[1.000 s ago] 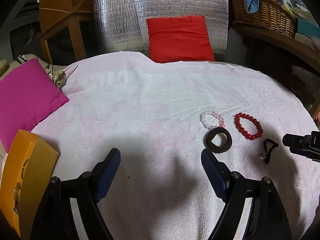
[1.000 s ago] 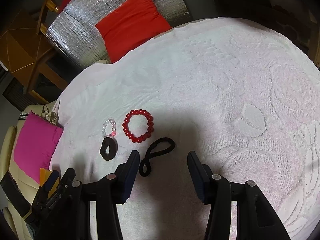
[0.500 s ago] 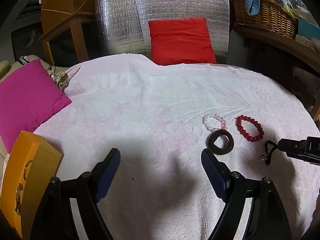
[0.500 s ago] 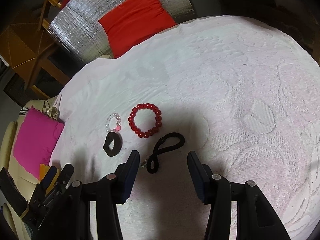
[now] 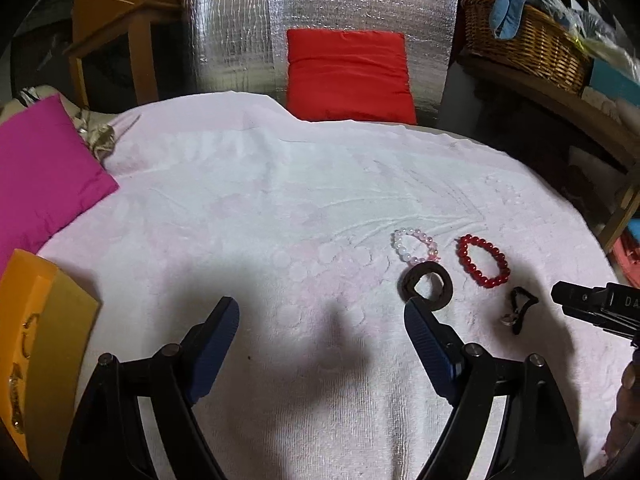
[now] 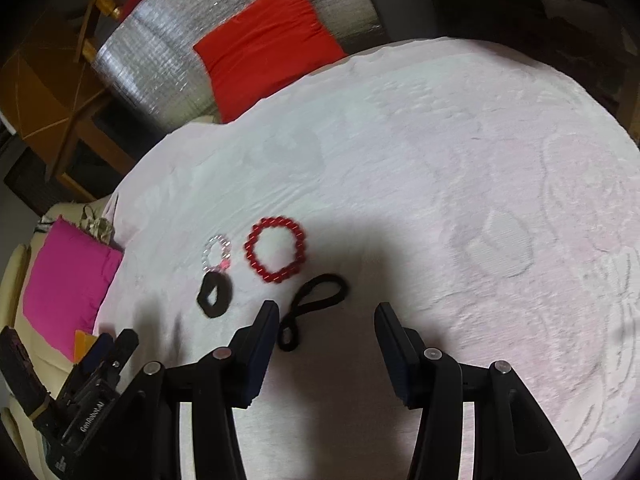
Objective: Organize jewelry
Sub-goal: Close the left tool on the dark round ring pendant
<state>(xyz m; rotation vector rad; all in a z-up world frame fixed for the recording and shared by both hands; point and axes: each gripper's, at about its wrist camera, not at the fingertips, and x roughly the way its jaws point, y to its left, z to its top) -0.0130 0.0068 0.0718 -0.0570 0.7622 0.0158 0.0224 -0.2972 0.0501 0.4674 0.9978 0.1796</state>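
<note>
Several pieces of jewelry lie on a white towel-covered table (image 5: pixel 280 208): a red bead bracelet (image 5: pixel 483 261) (image 6: pixel 275 250), a pale pink bead bracelet (image 5: pixel 414 245) (image 6: pixel 217 253), a dark ring-shaped band (image 5: pixel 428 285) (image 6: pixel 215 294) and a black cord loop (image 5: pixel 520 309) (image 6: pixel 314 306). My left gripper (image 5: pixel 322 314) is open and empty, its right finger tip just before the dark band. My right gripper (image 6: pixel 326 312) is open and empty, with the black cord just ahead of its left finger (image 6: pixel 262 336); it also shows at the right edge of the left wrist view (image 5: pixel 592 306).
An orange jewelry box (image 5: pixel 36 344) stands at the table's left edge beside a magenta cushion (image 5: pixel 40 176). A red cushion (image 5: pixel 348 76) leans on a silver foil panel (image 5: pixel 240 28) at the back. A wicker basket (image 5: pixel 524 48) sits on a shelf at the back right.
My right gripper has moved in closer to the black cord, which now lies just ahead of its left finger. My left gripper has edged forward toward the dark band. Both stay open.
</note>
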